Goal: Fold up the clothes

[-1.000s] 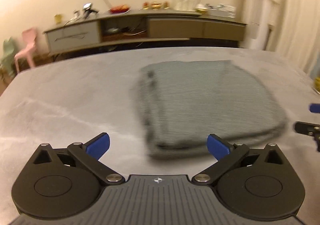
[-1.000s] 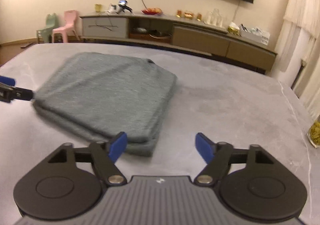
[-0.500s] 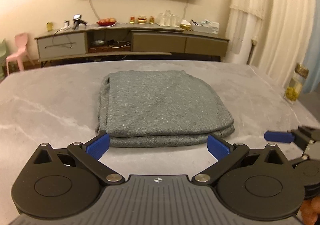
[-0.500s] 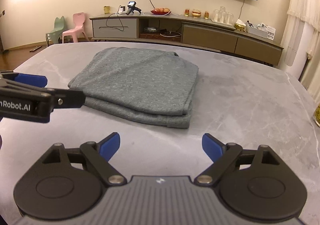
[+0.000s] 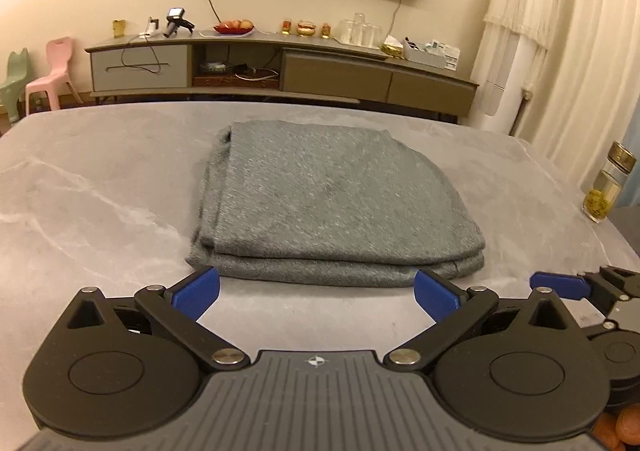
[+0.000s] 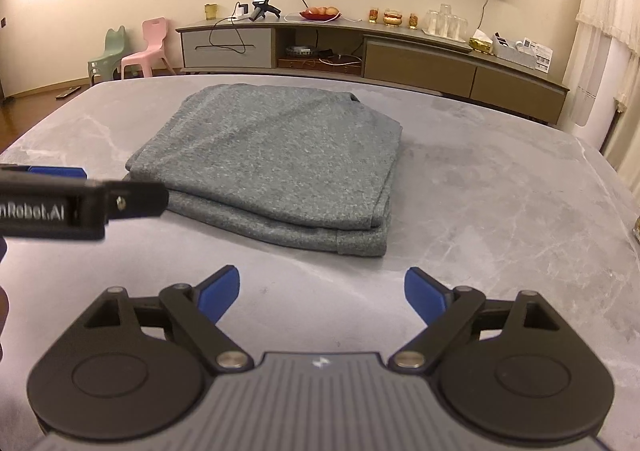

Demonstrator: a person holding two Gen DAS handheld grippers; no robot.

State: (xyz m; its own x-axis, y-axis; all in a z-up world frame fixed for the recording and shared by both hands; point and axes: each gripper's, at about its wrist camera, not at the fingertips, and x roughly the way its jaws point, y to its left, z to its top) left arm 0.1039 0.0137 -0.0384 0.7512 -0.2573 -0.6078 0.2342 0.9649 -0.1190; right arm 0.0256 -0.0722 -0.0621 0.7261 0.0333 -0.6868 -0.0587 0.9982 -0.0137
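while your left gripper (image 5: 316, 291) hangs just short of the cloth (image 5: 332, 203), its blue pads are spread wide with nothing between them, and the near folded edge of the cloth lies right ahead of the tips, not touching them. your right gripper (image 6: 322, 293) is spread wide too and holds nothing; from it the cloth lies ahead and to the left, its near right corner a little beyond the pads, with bare table (image 6: 500, 203) between. the cloth is grey, folded into a flat stack of layers, lying about mid-table, nearer the far edge than the near one. your two grippers sit side by side at the near edge, close to each other but apart. a jar (image 5: 606, 187) stands by the table's right edge, well apart from the cloth.
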